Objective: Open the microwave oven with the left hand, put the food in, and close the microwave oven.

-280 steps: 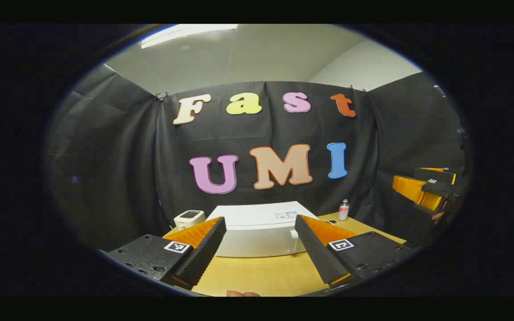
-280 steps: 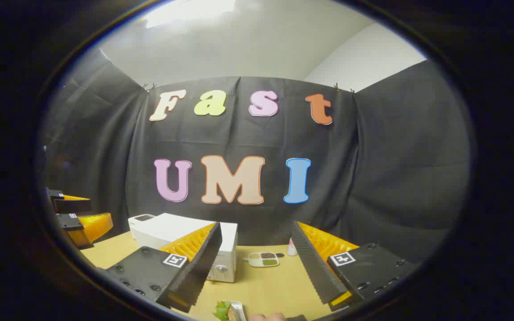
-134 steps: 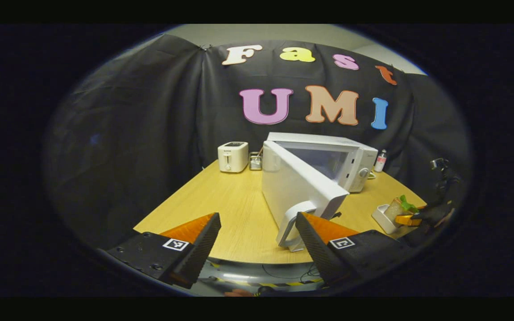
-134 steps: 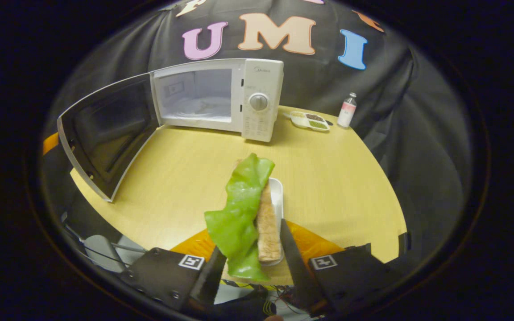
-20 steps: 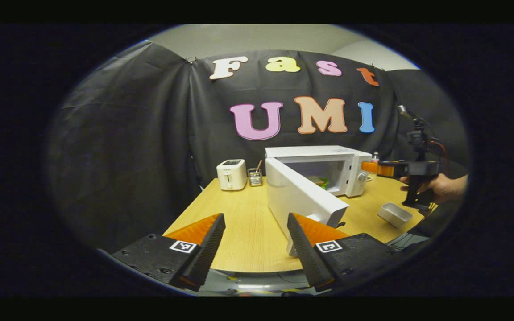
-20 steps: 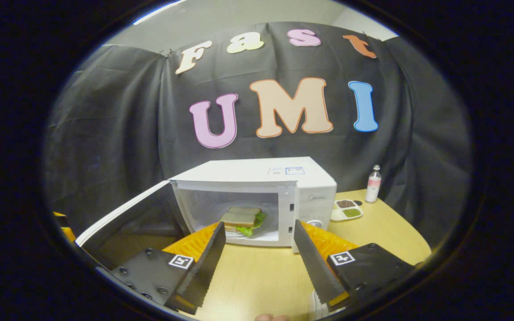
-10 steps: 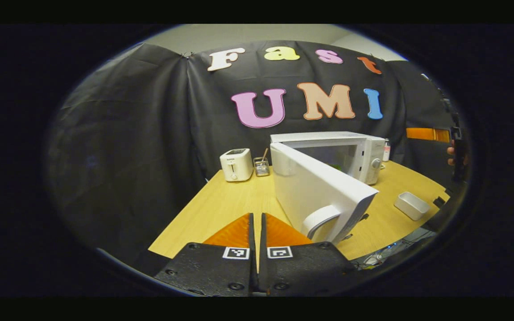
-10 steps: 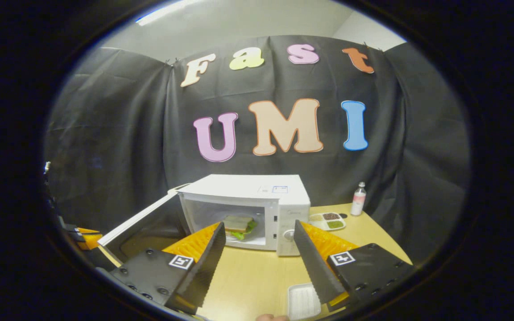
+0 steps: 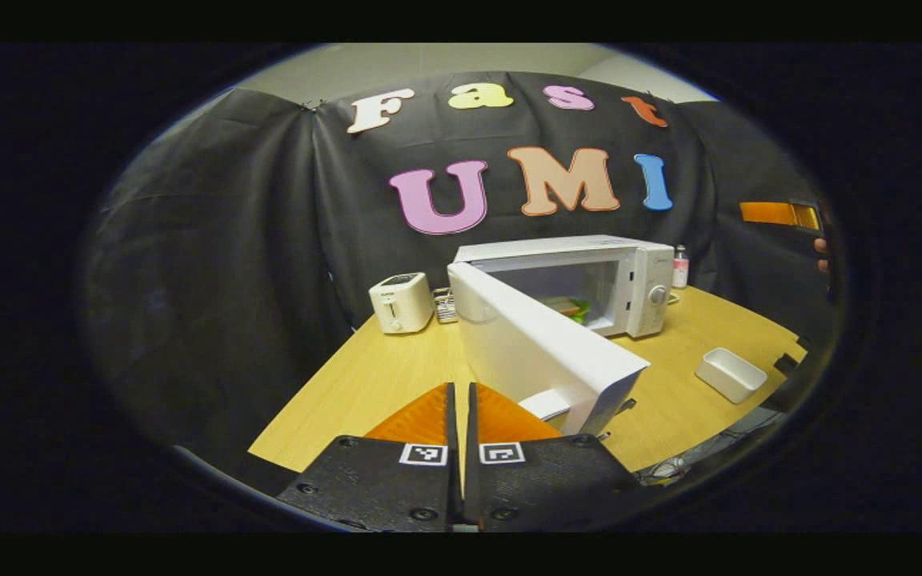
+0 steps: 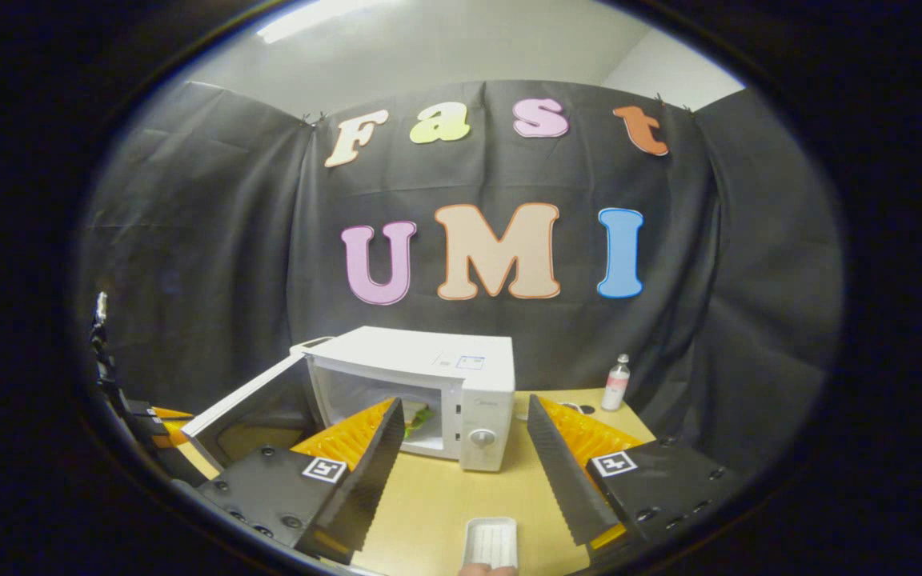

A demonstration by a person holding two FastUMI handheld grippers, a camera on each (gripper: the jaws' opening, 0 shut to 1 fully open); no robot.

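Left hand-held gripper [image 9: 461, 400]: 2 fingers pressed together, empty, at the near desk [image 9: 373, 376] edge beside the door [image 9: 537, 352] handle. Microwave oven [image 10: 429, 384] door swung wide. Food [image 9: 569, 306], probably a sandwich, lies inside. Bare desk ahead. Right hand-held gripper [image 10: 465, 448] gapes, empty, higher than 0.5 s ago; white tray [image 10: 491, 542] below.

Both views are dim and soft, with strong fisheye bending toward the rims. A ceiling light [image 10: 325, 18] glares at 11 o'clock in the right gripper view; the desk [image 9: 365, 384] catches mild, even light.
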